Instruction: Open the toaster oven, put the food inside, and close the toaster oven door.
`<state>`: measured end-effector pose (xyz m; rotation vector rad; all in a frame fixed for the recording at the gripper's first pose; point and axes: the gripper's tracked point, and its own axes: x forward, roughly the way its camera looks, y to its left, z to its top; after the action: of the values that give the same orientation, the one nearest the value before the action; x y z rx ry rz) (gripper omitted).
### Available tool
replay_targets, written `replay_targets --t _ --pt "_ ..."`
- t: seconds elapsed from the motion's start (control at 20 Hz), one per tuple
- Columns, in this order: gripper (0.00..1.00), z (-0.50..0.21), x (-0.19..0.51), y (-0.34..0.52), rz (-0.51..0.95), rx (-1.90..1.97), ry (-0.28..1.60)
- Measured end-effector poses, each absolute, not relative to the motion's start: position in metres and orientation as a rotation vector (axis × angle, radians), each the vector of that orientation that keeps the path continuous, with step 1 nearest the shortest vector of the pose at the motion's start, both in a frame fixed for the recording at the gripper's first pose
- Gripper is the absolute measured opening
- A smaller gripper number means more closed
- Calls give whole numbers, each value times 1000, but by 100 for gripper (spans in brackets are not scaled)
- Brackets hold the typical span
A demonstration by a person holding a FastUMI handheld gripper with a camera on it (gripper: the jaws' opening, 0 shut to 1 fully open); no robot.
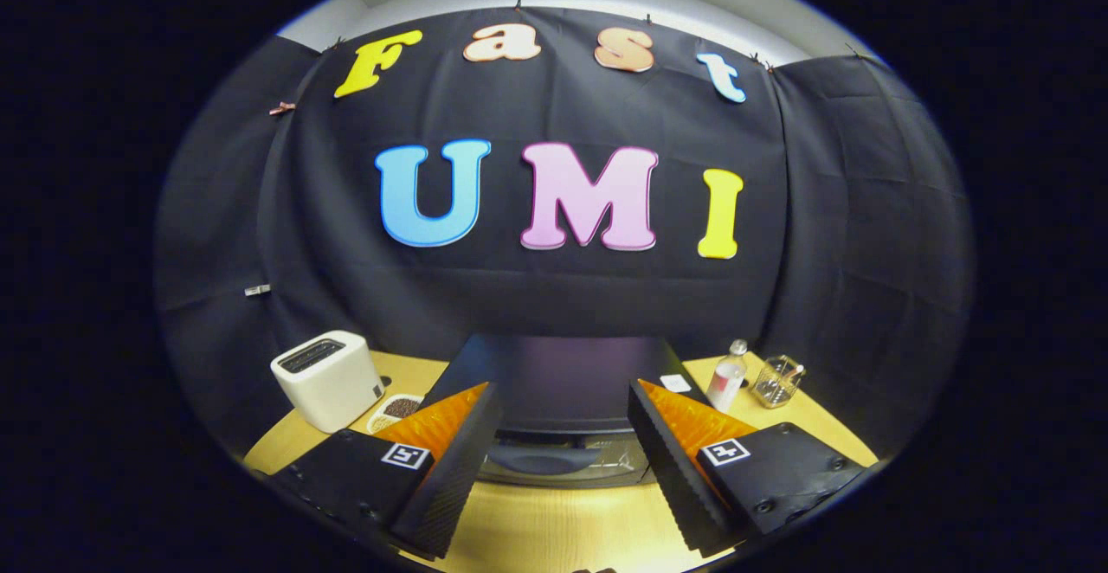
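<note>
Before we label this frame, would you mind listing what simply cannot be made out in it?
- Toaster oven: door handle and lower front hidden behind the open gripper fingers, gripper view.
- Whether that door is open or shut: cannot tell.
- Small dish: contents too small; partly hidden by the white toaster.
- Glass jar: contents too small.

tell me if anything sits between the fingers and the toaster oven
Nothing visible does. The gripper has its fingers spread open, and the black toaster oven with its glass door sits directly ahead between them on the wooden table. The white pop-up toaster and clear plastic bottle stand off to either side.
</note>
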<state>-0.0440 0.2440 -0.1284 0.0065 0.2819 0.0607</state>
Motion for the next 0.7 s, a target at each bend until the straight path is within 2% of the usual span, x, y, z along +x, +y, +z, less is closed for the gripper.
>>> replay_targets --t 0.3,0.7 --pt "98 -60 -33 200 36 -99 130" --pt "99 -27 -45 160 85 -180 87"
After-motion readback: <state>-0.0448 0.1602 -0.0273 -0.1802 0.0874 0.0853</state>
